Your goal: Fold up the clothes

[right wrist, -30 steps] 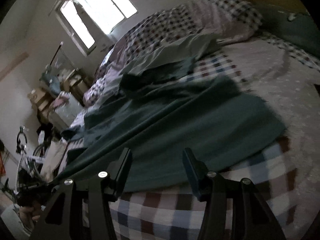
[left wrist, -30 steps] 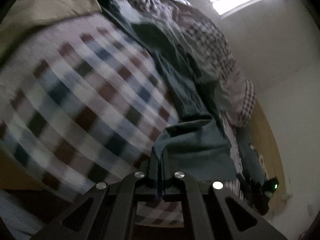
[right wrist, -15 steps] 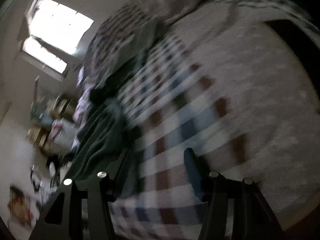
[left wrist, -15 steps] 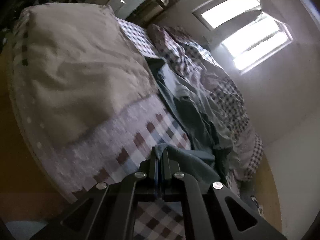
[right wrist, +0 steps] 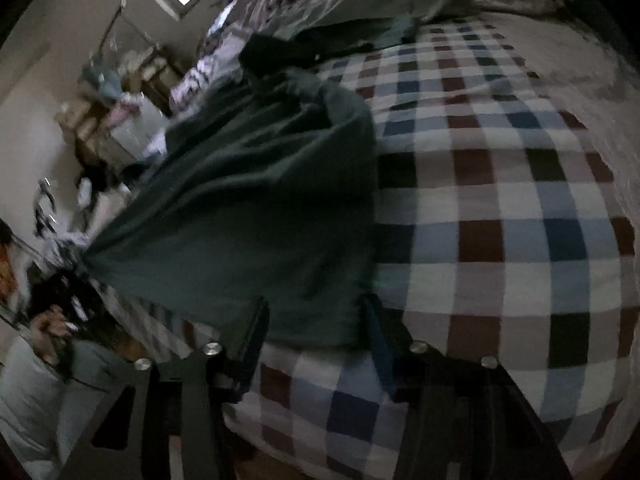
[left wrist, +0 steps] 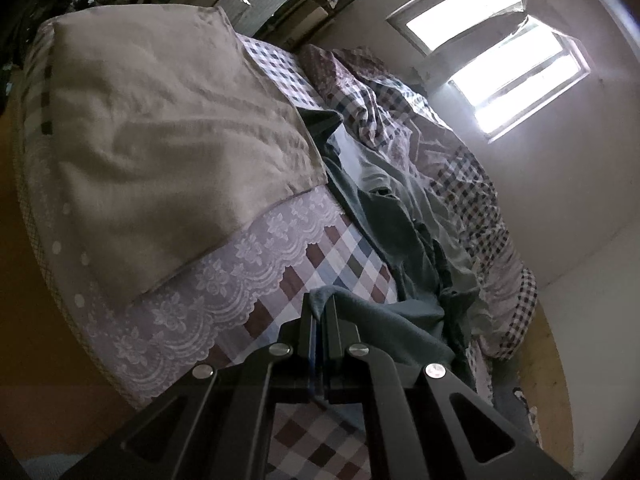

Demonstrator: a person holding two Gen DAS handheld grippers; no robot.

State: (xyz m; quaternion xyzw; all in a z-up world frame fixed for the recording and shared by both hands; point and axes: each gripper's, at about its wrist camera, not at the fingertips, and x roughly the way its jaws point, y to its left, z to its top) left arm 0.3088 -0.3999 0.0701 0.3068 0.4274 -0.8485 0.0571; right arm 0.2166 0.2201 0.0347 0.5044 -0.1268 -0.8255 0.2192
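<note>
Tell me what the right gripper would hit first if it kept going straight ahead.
Probably the dark green cloth garment: its near edge lies between the open right gripper fingers, which have just been closing, on the checked bedsheet.

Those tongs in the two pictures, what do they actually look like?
Both are matte black, angular frames with triangular cut-outs and round silver screw heads. The left tongs have flat black fingers with a thin blue strip between them. The right tongs have blue-faced pads. No cables or sleeves show.
</note>
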